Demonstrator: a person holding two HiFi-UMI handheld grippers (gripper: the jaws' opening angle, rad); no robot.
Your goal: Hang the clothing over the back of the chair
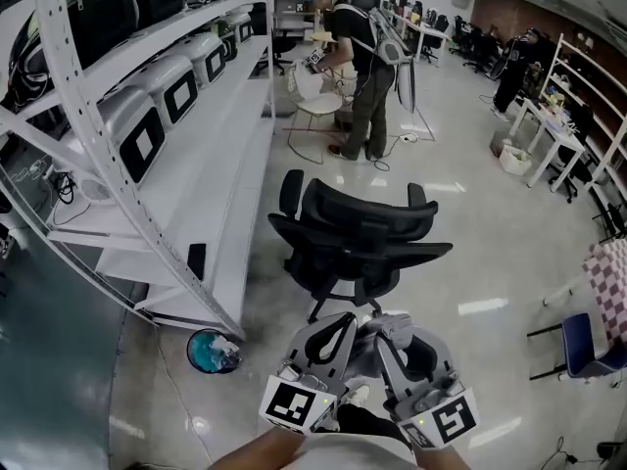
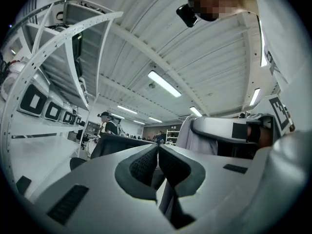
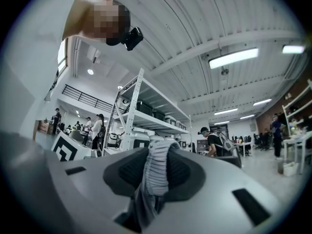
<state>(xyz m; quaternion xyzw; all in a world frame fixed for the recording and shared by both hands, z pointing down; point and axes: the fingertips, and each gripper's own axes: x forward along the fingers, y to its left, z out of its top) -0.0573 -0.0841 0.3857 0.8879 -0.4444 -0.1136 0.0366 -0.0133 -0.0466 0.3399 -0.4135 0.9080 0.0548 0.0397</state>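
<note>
A black office chair stands on the shiny floor just ahead of both grippers, its back turned toward me. The grey clothing is bunched between the two grippers low in the head view. My left gripper has its pads pressed together, with a thin grey strip of the clothing hanging below them. The chair's dark back shows beyond its jaws. My right gripper is shut on a ribbed grey fold of the clothing, which stands up between its pads.
A tall white shelving rack with grey machines runs along the left. A teal bucket sits at its foot. Farther back a person stands by a white chair. A blue chair and desks line the right.
</note>
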